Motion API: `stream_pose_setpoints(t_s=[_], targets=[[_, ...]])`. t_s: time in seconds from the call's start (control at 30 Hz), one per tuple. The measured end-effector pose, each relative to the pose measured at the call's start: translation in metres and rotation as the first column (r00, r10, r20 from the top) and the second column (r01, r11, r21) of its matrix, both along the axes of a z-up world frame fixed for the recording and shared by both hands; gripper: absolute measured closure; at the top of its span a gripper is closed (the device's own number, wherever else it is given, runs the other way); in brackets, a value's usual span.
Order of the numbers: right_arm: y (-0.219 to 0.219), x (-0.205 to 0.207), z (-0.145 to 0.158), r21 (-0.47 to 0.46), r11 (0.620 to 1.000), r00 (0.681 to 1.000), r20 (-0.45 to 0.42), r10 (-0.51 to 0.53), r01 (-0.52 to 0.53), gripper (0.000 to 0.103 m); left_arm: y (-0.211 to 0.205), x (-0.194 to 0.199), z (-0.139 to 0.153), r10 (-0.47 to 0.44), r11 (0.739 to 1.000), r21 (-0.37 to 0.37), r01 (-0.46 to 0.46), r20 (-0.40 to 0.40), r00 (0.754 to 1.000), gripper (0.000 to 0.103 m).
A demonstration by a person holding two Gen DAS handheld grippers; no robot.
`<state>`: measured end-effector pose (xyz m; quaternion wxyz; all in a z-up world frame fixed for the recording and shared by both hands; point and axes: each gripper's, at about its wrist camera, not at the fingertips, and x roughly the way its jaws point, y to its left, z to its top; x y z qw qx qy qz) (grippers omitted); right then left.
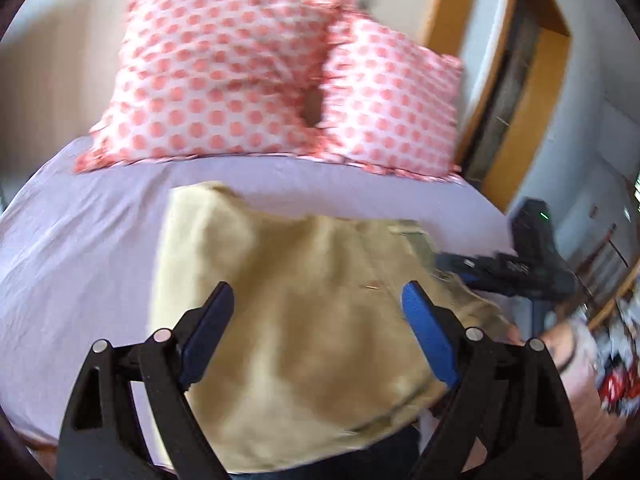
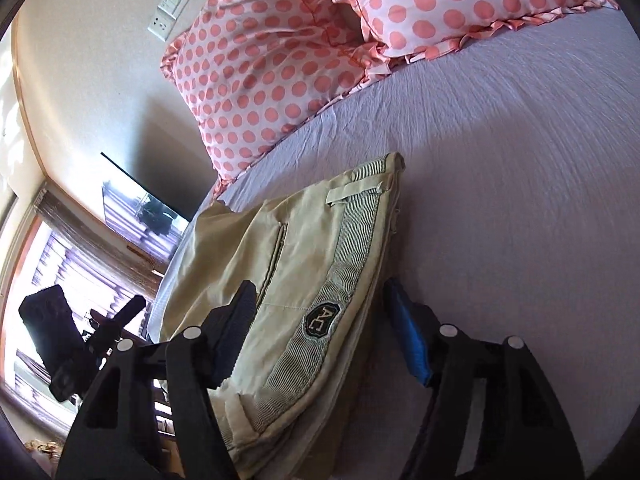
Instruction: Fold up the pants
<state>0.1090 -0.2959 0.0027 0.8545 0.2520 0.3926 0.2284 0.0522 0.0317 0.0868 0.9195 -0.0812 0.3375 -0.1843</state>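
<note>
Beige pants [image 1: 288,304] lie folded in a compact stack on the lilac bed sheet [image 1: 80,240]. My left gripper [image 1: 318,300] hovers over the stack, open and empty, its blue pads wide apart. In the right wrist view the pants [image 2: 288,280] show their striped inner waistband with an "AC" label [image 2: 322,320] on top. My right gripper [image 2: 318,300] is open, its jaws on either side of the waistband end, not closed on it. It also shows in the left wrist view [image 1: 516,268] at the right edge of the pants.
Two pink polka-dot pillows [image 1: 224,76] [image 1: 392,112] lie at the head of the bed, also seen in the right wrist view [image 2: 264,80]. A wooden door frame [image 1: 532,92] stands right of the bed. A window [image 2: 60,264] and a wall socket [image 2: 170,8] show beyond the bed.
</note>
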Motion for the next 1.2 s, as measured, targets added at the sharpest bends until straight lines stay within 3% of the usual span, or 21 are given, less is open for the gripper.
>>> stream_pose_setpoints(t_s=[0.1, 0.2, 0.27, 0.33, 0.4, 0.53, 0.57, 0.6, 0.63, 0.67, 0.7, 0.77, 0.97, 1.07, 1.13, 1.2], targets=[[0.005, 0.010, 0.000, -0.035, 0.999, 1.000, -0.007, 0.008, -0.008, 0.043, 0.052, 0.042, -0.019, 0.124, 0.989, -0.063, -0.134, -0.151, 0.981, 0.019], [0.006, 0.016, -0.001, -0.031, 0.999, 1.000, -0.010, 0.026, -0.027, 0.050, 0.073, 0.071, -0.041, 0.120, 0.987, -0.068, -0.142, -0.264, 0.957, 0.019], [0.002, 0.017, -0.004, -0.003, 0.999, 0.999, -0.011, 0.035, -0.035, 0.059, 0.075, 0.081, -0.053, 0.046, 0.988, -0.124, -0.090, -0.320, 0.946, 0.020], [-0.004, 0.017, -0.006, 0.031, 0.998, 0.999, -0.007, 0.048, -0.047, 0.064, 0.070, 0.084, -0.053, 0.012, 0.991, -0.126, -0.053, -0.309, 0.951, 0.020], [-0.006, 0.019, -0.007, 0.047, 0.997, 0.998, -0.004, 0.061, -0.060, 0.069, 0.059, 0.091, -0.055, -0.072, 0.987, -0.163, 0.018, -0.333, 0.940, 0.019], [-0.002, 0.027, -0.008, 0.035, 0.997, 0.997, -0.031, 0.064, -0.063, 0.073, 0.041, 0.106, -0.055, -0.109, 0.992, -0.099, 0.081, -0.322, 0.940, 0.017], [0.001, 0.028, -0.008, 0.037, 0.996, 0.996, -0.041, 0.076, -0.075, 0.078, 0.041, 0.109, -0.055, -0.113, 0.991, -0.109, 0.081, -0.327, 0.938, 0.022], [0.002, 0.030, -0.010, 0.061, 0.994, 0.994, -0.059, 0.095, -0.091, 0.082, 0.043, 0.112, -0.055, -0.109, 0.990, -0.124, 0.071, -0.336, 0.935, 0.043], [0.002, 0.030, -0.010, 0.098, 0.990, 0.991, -0.068, 0.113, -0.106, 0.086, 0.047, 0.115, -0.054, -0.100, 0.989, -0.135, 0.056, -0.344, 0.934, 0.054], [0.000, 0.031, -0.009, 0.127, 0.985, 0.990, -0.062, 0.128, -0.119, 0.088, 0.051, 0.118, -0.052, -0.114, 0.984, -0.166, 0.059, -0.347, 0.931, 0.072], [-0.001, 0.033, -0.006, 0.146, 0.981, 0.989, -0.050, 0.138, -0.129, 0.088, 0.054, 0.119, -0.050, -0.132, 0.979, -0.194, 0.067, -0.340, 0.931, 0.080], [0.002, 0.039, 0.003, 0.132, 0.981, 0.988, -0.025, 0.149, -0.145, 0.089, 0.055, 0.123, -0.043, -0.141, 0.976, -0.206, 0.077, -0.318, 0.938, 0.083], [0.008, 0.083, 0.038, 0.045, 0.994, 0.994, 0.056, 0.093, -0.095, 0.091, 0.032, 0.158, -0.004, -0.102, 0.987, -0.145, 0.073, -0.206, 0.973, 0.086], [-0.003, 0.117, 0.044, 0.066, 0.998, 0.998, 0.067, 0.011, -0.016, 0.093, 0.014, 0.189, 0.006, -0.041, 0.994, -0.110, 0.025, -0.147, 0.988, 0.085], [-0.005, 0.139, 0.040, -0.017, 0.998, 0.997, 0.060, -0.051, 0.053, 0.091, 0.003, 0.214, -0.001, 0.022, 0.998, -0.061, -0.032, -0.166, 0.986, 0.077], [-0.007, 0.153, 0.029, -0.131, 0.983, 0.991, -0.006, -0.134, 0.132, 0.080, 0.004, 0.231, -0.014, 0.095, 0.995, -0.012, -0.100, -0.221, 0.971, 0.068]])
